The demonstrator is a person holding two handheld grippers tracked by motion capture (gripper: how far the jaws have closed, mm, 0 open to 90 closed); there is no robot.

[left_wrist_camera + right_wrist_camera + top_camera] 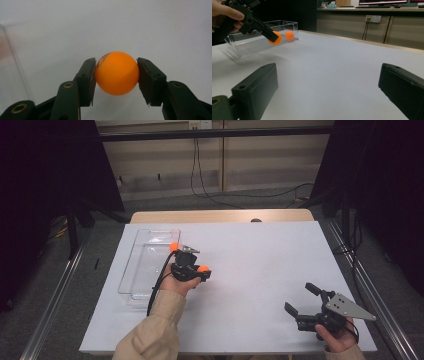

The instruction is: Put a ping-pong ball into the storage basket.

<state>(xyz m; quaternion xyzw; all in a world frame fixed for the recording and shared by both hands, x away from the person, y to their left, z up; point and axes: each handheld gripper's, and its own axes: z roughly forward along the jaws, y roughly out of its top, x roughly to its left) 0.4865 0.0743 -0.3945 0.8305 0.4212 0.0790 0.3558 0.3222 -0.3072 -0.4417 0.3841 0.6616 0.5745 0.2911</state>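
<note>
Left hand-held gripper [116,75] clamps an orange ball [117,73] beside the clear bin [145,265] — right hand-held gripper [327,92] gapes empty.

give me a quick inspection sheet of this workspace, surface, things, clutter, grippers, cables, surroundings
surface: white sheet over a wooden table, bare in the middle.
job's things: one orange ball clamped in the left gripper; a second orange ball inside the clear plastic bin at the table's left.
clutter: nothing seen.
grippers: left gripper shut on the ball, held beside the bin; right gripper open, nothing between its jaws, near the right front corner.
cables: black cable trailing from the left gripper; wall cables behind the table.
surroundings: wood-panelled wall, metal floor rails, dark curtains either side.
</note>
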